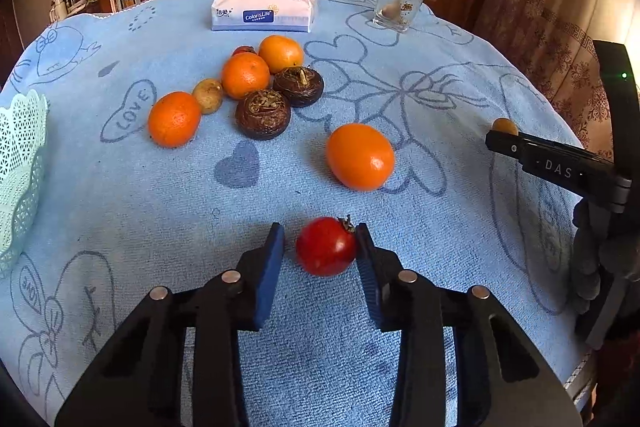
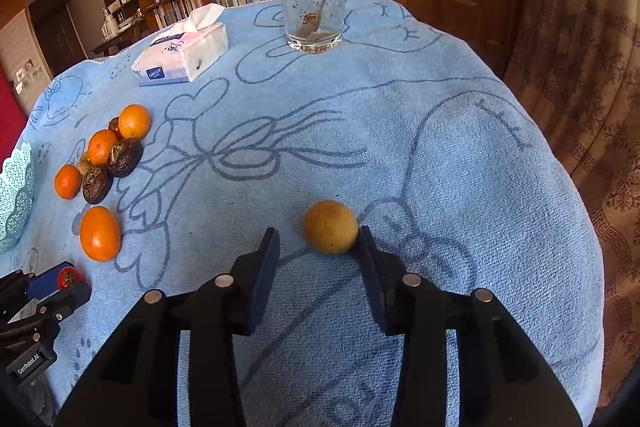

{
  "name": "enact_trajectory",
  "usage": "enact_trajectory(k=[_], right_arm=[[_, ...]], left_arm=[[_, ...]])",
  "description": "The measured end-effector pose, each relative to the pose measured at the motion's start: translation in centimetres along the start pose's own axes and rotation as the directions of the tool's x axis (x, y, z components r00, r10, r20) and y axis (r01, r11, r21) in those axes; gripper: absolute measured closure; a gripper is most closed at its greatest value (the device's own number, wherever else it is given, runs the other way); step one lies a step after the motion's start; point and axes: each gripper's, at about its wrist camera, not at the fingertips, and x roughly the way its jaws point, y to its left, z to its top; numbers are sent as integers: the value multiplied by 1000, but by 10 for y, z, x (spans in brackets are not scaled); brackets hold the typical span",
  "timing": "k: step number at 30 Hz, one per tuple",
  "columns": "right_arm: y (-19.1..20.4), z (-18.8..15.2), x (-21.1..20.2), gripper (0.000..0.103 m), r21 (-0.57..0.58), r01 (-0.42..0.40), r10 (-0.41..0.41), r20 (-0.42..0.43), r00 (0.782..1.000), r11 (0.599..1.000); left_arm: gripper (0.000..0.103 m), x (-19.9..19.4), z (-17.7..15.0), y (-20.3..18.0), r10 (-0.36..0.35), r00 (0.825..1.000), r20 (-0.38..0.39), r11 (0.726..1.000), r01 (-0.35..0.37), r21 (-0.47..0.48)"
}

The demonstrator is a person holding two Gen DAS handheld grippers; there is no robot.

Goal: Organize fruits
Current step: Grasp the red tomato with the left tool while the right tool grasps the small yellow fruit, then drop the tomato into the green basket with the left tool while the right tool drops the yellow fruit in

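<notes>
Tongs both gape: left gripper (image 1: 320, 247) around a tomato (image 1: 326, 246), right gripper (image 2: 318, 247) around a longan (image 2: 330, 226), both near the lone orange (image 1: 360, 156).

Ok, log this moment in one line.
left gripper: open around small red tomato-like fruit | right gripper: open around round yellow-brown fruit | pale green lattice basket: not reached

Tissue pack (image 1: 264, 7) and spooned glass (image 1: 398, 5), contents perhaps seeds, on blue cloth (image 1: 320, 307).
</notes>
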Motion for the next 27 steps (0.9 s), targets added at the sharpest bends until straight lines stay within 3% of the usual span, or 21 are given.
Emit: enact_trajectory(k=[7, 21, 27], right_arm=[[-2, 0, -4, 76, 12, -1, 0, 15, 1000, 1000], [6, 1, -30, 79, 8, 31, -32, 80, 996, 999], [-4, -1, -22, 77, 64, 36, -39, 43, 998, 997]], left_arm=[[74, -13, -5, -1, -4, 1000, 25, 1000, 3, 17], [74, -60, -3, 55, 92, 985, 149, 990, -76, -115], [74, -83, -4, 87, 147, 970, 192, 977, -113, -180]])
